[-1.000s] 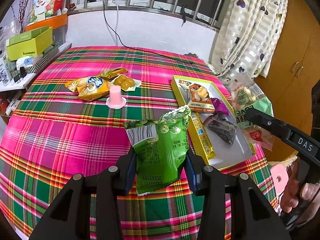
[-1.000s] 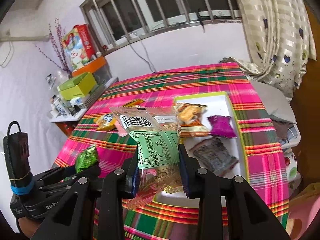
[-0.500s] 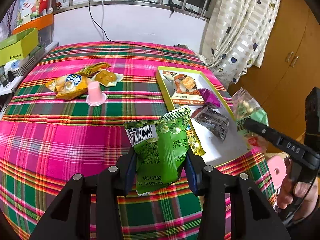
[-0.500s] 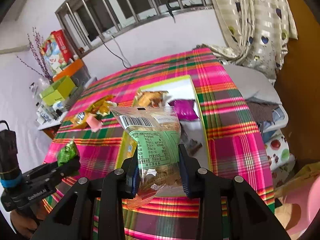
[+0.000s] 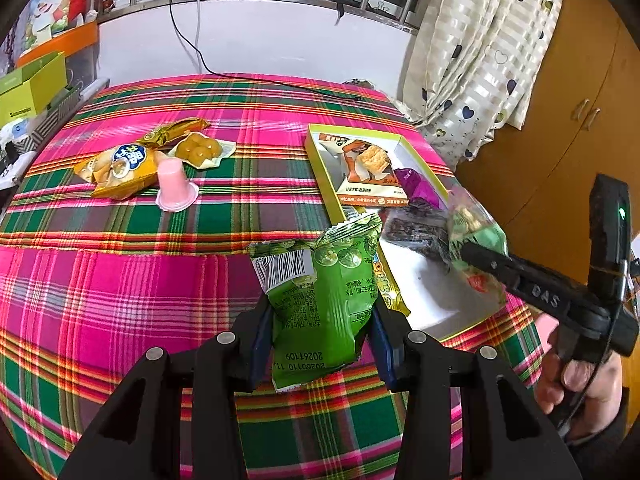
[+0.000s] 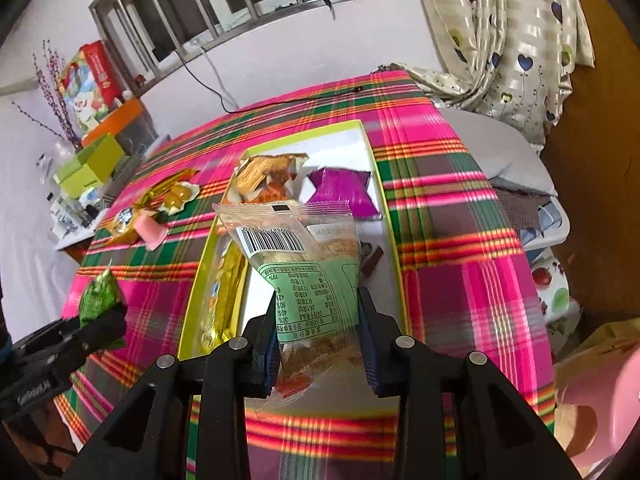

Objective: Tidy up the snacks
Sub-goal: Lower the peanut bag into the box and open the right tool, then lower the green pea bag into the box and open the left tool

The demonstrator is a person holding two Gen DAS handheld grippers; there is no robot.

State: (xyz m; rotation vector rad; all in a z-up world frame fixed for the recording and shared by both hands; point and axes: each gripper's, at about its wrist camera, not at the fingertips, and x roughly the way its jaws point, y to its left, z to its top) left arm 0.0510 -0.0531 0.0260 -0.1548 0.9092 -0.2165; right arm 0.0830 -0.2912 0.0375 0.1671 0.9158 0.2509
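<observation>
A plaid tablecloth [image 5: 120, 280] covers the table. At the far left stand a lime-green box [image 5: 32, 84] and an illustrated carton [image 6: 86, 80]. A black cable [image 5: 192, 52] descends the far wall. A heart-patterned curtain [image 5: 480, 52] hangs at far right, beside a wooden cabinet [image 5: 568, 128].

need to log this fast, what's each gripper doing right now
Left gripper: closed on the green foil snack packet.
Right gripper: closed on the clear plastic snack bag with green label.
</observation>
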